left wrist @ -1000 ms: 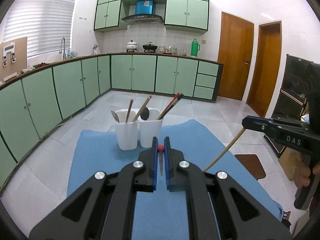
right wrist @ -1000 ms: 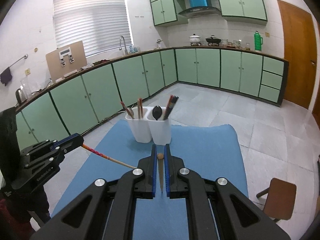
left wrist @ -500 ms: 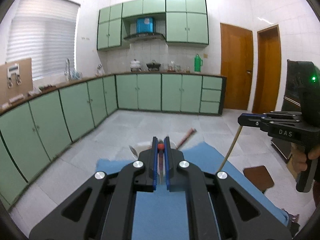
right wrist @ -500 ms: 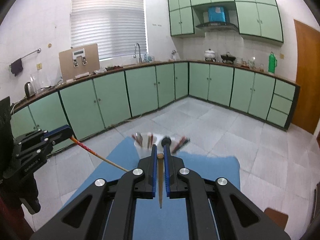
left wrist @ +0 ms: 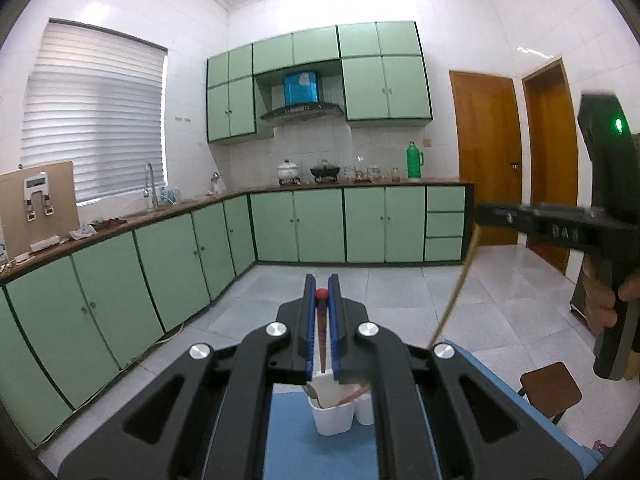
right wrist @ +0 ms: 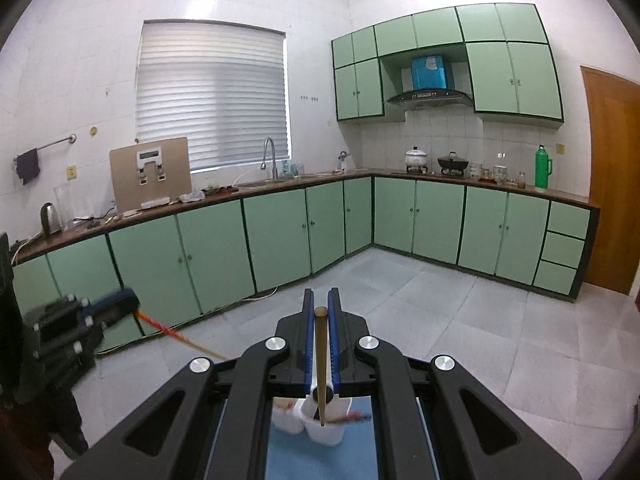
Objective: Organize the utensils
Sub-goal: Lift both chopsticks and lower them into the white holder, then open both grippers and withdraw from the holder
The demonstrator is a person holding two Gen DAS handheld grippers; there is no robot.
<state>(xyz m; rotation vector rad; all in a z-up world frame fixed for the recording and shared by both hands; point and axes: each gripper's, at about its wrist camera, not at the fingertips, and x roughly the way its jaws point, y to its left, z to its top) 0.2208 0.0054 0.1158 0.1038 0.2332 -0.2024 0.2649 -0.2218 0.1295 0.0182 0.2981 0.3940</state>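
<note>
Left gripper (left wrist: 321, 304) clamps red-tipped chopstick (left wrist: 321, 330) | right gripper (right wrist: 320, 316) clamps plain chopstick (right wrist: 320, 360) | both hang tip-down above white cups (right wrist: 320, 426), likely for dropping in

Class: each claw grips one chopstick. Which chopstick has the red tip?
The left claw's reddish chopstick with its red ball tip; the right claw's is plain wood.

Open air surrounds both raised tools; below, only the white cups (left wrist: 334, 414) crowd the blue mat (left wrist: 288, 440).
</note>
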